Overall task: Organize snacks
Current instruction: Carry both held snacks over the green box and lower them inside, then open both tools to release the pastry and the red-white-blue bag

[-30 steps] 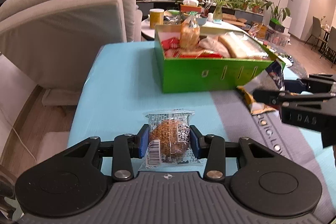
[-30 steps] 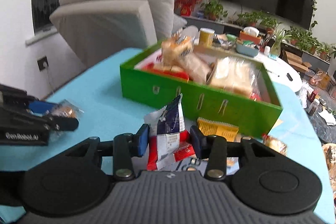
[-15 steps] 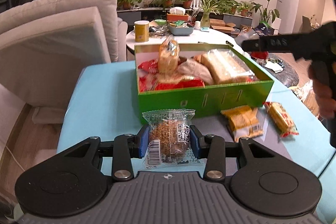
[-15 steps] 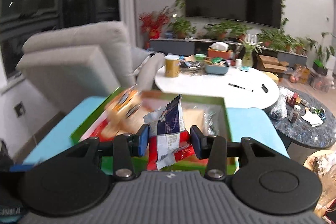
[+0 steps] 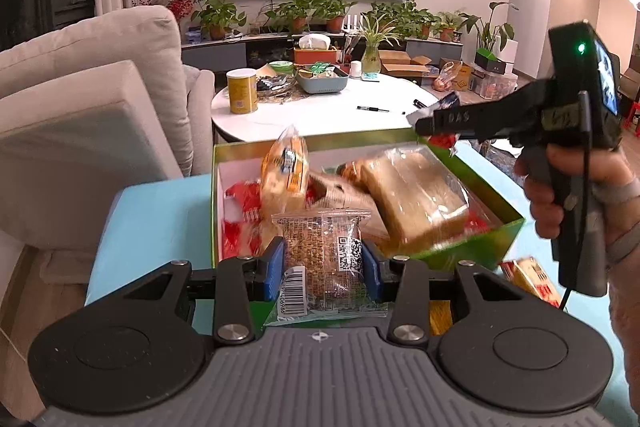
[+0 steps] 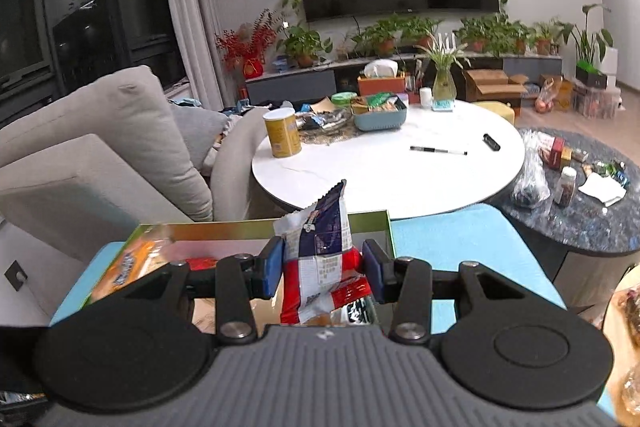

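Observation:
My left gripper (image 5: 323,269) is shut on a clear-wrapped brown cookie packet (image 5: 320,251) and holds it over the near edge of the green box (image 5: 500,233). The box holds bagged bread (image 5: 416,199), an orange packet (image 5: 286,171) and red packets (image 5: 240,211). My right gripper (image 6: 323,269) is shut on a blue, white and red snack bag (image 6: 324,251) above the box's far right corner (image 6: 386,223). It also shows in the left wrist view (image 5: 436,121), held high over the box.
The box sits on a light blue table (image 5: 160,215). Loose yellow-red snack packets (image 5: 528,277) lie to the right of the box. A grey sofa (image 5: 92,123) stands at the left. A white round table (image 6: 400,163) with a yellow can (image 6: 282,133) stands behind.
Both grippers have moved forward and up over the green box with their packets still held. The right gripper now sits above the box's far right corner.

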A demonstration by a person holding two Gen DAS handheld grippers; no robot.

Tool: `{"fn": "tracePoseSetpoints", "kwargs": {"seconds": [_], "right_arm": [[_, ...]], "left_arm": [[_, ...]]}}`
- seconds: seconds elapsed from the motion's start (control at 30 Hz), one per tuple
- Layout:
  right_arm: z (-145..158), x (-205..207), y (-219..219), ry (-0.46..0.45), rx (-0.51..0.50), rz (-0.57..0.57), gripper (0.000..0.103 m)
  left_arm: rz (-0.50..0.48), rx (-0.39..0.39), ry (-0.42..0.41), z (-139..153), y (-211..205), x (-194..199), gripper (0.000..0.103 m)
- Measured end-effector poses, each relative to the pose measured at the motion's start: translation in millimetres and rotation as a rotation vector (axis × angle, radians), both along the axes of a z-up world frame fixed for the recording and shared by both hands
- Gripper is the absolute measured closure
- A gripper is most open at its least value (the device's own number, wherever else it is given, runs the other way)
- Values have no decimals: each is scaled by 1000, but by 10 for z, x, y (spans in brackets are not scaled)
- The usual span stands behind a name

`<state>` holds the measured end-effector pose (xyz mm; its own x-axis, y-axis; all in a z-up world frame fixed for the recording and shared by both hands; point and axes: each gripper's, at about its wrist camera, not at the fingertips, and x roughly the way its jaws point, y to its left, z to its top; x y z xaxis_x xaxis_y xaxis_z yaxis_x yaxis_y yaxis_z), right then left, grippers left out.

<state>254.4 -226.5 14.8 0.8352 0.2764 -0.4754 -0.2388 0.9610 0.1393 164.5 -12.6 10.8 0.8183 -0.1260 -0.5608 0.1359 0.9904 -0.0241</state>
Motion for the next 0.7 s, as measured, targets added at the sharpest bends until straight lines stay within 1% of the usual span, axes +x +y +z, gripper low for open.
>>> {"fn": "tracePoseSetpoints", "kwargs": {"seconds": [0.1,0.27,0.43,0.53,0.7], "right_arm": [[-33,99,-4,8,18,-2,25],[-68,128,16,2,38,5,25],[-11,38,-99,-9,87,-9,25],[49,-65,-181,-20,96,-22,25],[148,-194,-348,-23,112,-69,25]], "left_arm": [[2,5,-8,15,-20,106,66],[-1,19,-11,28,-67,208,66],[-13,35,-20,52,-159,269,66],[-23,43,-24,89,-239,334,66],[-27,40,-6,126,-375,574,66]]}}
